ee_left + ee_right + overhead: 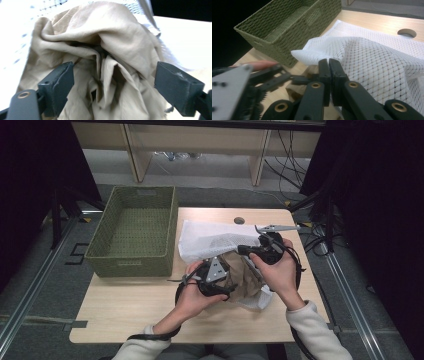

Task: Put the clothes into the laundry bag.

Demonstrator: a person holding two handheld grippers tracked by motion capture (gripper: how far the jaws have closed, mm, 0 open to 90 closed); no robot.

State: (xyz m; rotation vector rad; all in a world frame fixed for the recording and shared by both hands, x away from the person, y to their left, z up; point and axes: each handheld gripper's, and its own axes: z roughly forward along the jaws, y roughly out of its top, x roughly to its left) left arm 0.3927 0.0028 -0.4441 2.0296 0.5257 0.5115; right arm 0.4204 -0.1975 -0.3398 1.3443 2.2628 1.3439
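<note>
The beige cloth [105,57] lies crumpled at the mouth of the white mesh bag [372,60] on the bench [135,312], beside the basket [132,227]. It looks light, limp and easy to bunch; a thick fold gives the surest hold. The left tongs [113,82] gape wide around it. The right tongs [329,65] pinch the bag's edge, which looks thin and slippery.

the green basket [131,232] blocks the desk's [125,312] far left corner; the white mesh bag [210,239] and beige cloth [105,45] crowd the middle; the near edge and near left corner lie open for passage
</note>
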